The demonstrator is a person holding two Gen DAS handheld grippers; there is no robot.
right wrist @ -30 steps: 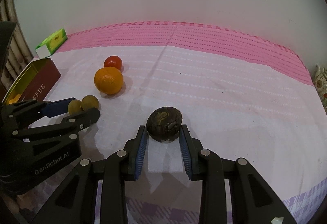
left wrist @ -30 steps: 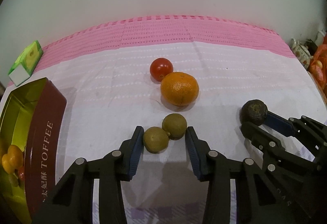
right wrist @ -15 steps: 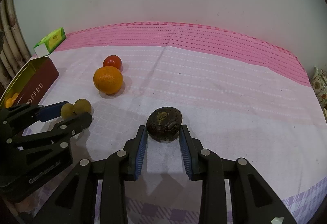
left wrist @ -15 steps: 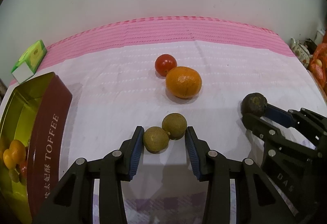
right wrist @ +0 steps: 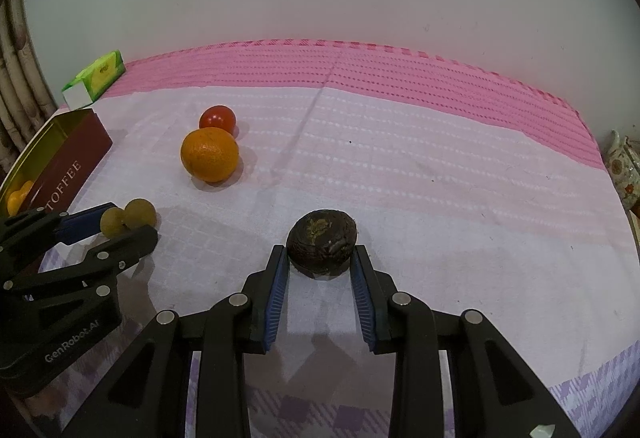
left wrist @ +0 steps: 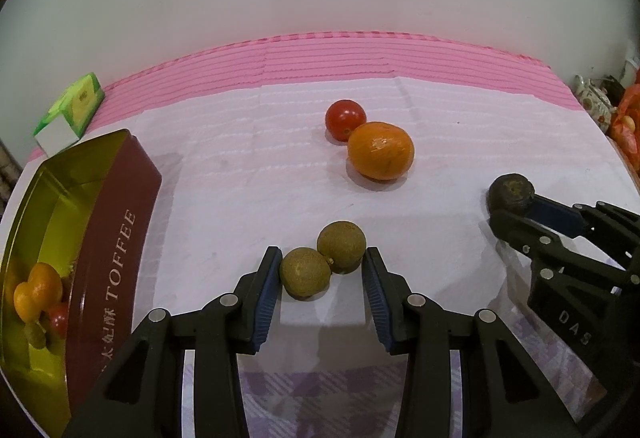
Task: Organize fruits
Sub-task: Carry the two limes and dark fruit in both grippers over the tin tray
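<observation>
My left gripper (left wrist: pixel 322 266) is shut on two small green-brown round fruits (left wrist: pixel 320 262) that sit side by side, a pad pressing on each. The right wrist view shows the same pair (right wrist: pixel 127 217) held just above the cloth at the left. My right gripper (right wrist: pixel 320 258) is shut on a dark brown wrinkled fruit (right wrist: pixel 322 244), which also shows at the right of the left wrist view (left wrist: pixel 511 192). An orange (left wrist: pixel 380 150) and a red tomato (left wrist: pixel 345 119) lie touching on the white cloth beyond. An open TOFFEE tin (left wrist: pixel 100 158) stands at the left with small orange and red fruits inside.
A green and white carton (left wrist: pixel 72 110) lies at the back left on the pink cloth (left wrist: pixel 360 54). A patterned teapot (left wrist: pixel 596 102) and an orange bag (left wrist: pixel 628 126) stand past the right edge. A white wall closes the back.
My left gripper has shifted left toward the tin with the two small fruits in it; the tin looms larger. The right gripper and its dark fruit have kept still.
</observation>
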